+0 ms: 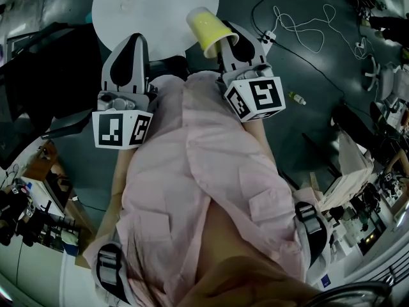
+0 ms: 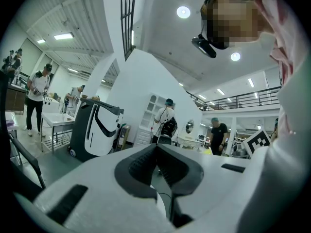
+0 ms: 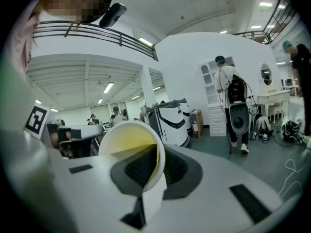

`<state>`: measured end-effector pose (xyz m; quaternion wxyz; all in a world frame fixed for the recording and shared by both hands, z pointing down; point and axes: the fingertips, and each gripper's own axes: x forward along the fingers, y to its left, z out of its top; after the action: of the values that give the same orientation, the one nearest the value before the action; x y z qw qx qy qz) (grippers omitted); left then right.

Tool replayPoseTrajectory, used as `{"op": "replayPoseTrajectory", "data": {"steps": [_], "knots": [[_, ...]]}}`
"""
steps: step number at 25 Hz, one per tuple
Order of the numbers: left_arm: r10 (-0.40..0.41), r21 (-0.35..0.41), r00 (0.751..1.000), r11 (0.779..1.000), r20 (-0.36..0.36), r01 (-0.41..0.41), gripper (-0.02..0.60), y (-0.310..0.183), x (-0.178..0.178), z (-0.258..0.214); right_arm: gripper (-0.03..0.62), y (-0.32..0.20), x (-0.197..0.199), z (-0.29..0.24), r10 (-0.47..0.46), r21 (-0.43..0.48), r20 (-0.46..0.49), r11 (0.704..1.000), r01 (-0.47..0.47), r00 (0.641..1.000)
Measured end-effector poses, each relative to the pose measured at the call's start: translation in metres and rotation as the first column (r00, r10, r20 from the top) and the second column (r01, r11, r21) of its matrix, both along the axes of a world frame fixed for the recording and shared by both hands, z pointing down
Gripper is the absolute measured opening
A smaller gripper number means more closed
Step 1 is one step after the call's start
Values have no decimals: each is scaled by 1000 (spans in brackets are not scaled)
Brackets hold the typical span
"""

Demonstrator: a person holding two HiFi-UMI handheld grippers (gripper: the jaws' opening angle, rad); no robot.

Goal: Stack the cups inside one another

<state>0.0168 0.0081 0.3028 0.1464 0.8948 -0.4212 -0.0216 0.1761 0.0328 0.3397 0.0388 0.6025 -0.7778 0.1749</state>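
A yellow paper cup (image 1: 208, 29) with a white outside is pinched by its wall in my right gripper (image 1: 225, 43), which is shut on it. The cup leans with its mouth turned back toward me, over the near edge of the round white table (image 1: 153, 11). In the right gripper view the cup (image 3: 130, 141) sits with one jaw inside it and one outside, its rim facing the camera. My left gripper (image 1: 134, 39) is held beside it at the left, close to my pink shirt. Its jaws (image 2: 156, 148) are shut with nothing between them. No other cup is clearly in view.
White cables (image 1: 300, 31) and a small bottle (image 1: 296, 98) lie on the dark floor at the right. Cluttered benches (image 1: 364, 210) line the right and left edges. A white and black machine (image 2: 95, 130) and several standing people show in the gripper views.
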Motion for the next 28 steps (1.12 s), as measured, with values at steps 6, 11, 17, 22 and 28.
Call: {"op": "replayPoseTrajectory", "data": {"steps": [6,11,17,22,28], "knots": [[0,1,1000,1000,-3,0,15,1,-3,-1,40,1,-5,1,-7,-9,-16,1000,7,1000],[-13,-5,1000,1000,0,13,15,2,-12,1,40,-3,-31,-1,-89,-9,-131,996,89,987],[-7,-7,1000,1000,6,7,15,5,-22,3,40,2,-68,-4,-173,1,-199,984,177,965],[-39,-15,999,999,22,40,15,8,-37,3,40,4,-90,-4,-224,-3,-192,974,228,956],[-45,-12,999,999,15,46,15,13,-38,1,40,9,-97,-4,-257,-12,-212,965,260,943]]}}
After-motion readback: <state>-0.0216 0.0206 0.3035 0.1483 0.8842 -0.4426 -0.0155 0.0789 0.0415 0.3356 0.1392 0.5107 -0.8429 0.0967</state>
